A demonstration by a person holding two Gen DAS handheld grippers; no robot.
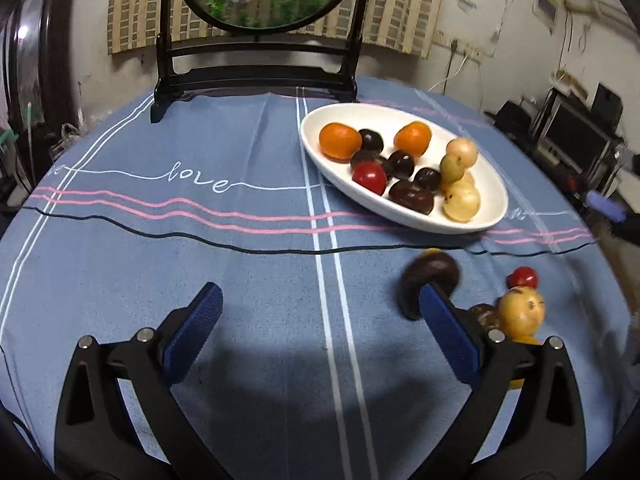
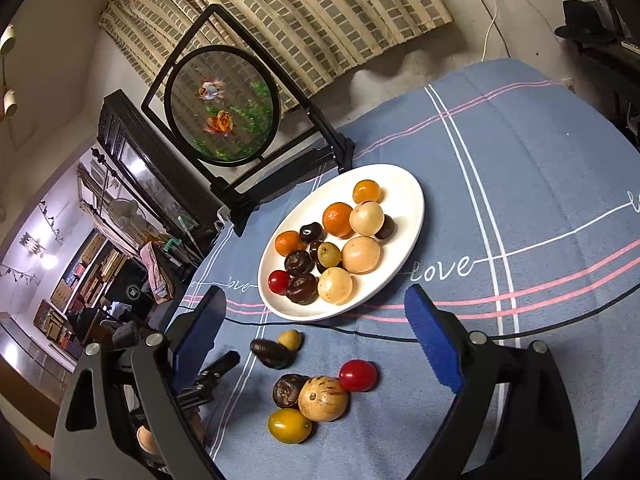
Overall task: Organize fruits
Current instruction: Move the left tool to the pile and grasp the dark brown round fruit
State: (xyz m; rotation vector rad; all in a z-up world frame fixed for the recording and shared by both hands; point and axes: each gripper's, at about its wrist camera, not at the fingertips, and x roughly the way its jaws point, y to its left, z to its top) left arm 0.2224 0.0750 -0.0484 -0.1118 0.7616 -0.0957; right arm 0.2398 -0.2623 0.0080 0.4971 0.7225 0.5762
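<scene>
Blue cloth (image 1: 240, 264) on the surface says "love". Left gripper (image 1: 320, 320) and right gripper (image 2: 316, 312) are wide apart, holding nothing.

Just beyond the tip of the left gripper's (image 1: 318, 318) right-hand finger, a dark brown fruit (image 1: 430, 280) is smeared by motion blur and partly covered by that finger, so its shape cannot be told. Further to that side, the same finger hides the lower parts of a tan fruit (image 1: 521, 312) and a second dark fruit (image 1: 486, 316). Outside the right gripper's (image 2: 316, 318) left-hand finger, a pale round thing (image 2: 146, 440) shows only as a sliver.
</scene>
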